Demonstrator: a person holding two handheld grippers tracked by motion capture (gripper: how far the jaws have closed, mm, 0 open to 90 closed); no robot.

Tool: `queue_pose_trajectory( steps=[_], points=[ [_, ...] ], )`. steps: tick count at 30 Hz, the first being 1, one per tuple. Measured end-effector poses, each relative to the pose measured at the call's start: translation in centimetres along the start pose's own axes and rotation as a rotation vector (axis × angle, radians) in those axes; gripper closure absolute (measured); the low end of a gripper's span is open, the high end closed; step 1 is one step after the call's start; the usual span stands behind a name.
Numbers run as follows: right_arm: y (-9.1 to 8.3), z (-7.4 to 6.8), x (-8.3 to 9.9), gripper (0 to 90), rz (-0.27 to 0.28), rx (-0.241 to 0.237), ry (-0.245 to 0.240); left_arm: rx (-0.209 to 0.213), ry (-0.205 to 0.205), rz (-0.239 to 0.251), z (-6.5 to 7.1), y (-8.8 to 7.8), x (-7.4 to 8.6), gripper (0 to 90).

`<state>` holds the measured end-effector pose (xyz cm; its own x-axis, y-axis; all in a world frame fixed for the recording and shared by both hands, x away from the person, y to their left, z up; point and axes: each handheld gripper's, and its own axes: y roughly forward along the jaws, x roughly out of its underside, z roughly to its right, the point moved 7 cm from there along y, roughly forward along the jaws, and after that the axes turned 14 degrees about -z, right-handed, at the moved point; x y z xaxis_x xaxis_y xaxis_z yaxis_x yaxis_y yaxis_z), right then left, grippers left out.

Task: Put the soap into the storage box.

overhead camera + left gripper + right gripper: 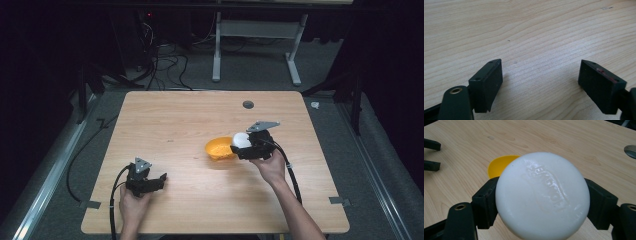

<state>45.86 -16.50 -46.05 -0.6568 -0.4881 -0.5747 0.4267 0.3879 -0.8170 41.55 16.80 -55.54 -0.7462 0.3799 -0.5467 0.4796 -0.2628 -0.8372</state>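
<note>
White soap bar [541, 195] sat closest to the lens in the right gripper view, round, pale, with raised lettering on its face, too soft to read. Both black jaws pressed its sides, so the right gripper [541, 202] was clamped on the soap. Behind the bar that view showed part of a yellow bowl [500, 166], and at the far left edge the other gripper's jaw tips. A grey round grommet [631, 150] sat at the right edge on the table [574, 140].

High view gave the layout the close shot lacked: right gripper [242, 145] held the soap [241, 140] raised just beside the right rim of the orange-yellow bowl [218, 148], right of the table's middle. Whether the soap touched the bowl rim could not be told from there. The person's right hand [271, 167] gripped the tool from below, cable trailing back.

Left gripper [157, 181] rested low near the front left of the table, well apart from the bowl, in the left hand [133, 202].

Left gripper view showed what the high view could not resolve: its jaws stood wide apart, nothing between them, bare wood grain [536, 45] beyond. Left gripper [540, 82] was released.
</note>
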Motion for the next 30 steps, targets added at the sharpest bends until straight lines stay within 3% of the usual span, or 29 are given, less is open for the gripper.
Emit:
queue_pose_trajectory(
  steps=[18, 30],
  points=[
    [1.4, -0.9, -1.2, 25.0, -0.029, 0.005, -0.036, 0.001, 0.001, 0.001, 0.0, 0.0, 0.0, 20.3],
    [2.7, -1.2, -1.9, 24.9, -0.034, -0.011, -0.027, 0.001, 0.0, 0.001, 0.0, 0.0, 0.0, 20.3]
  ],
)
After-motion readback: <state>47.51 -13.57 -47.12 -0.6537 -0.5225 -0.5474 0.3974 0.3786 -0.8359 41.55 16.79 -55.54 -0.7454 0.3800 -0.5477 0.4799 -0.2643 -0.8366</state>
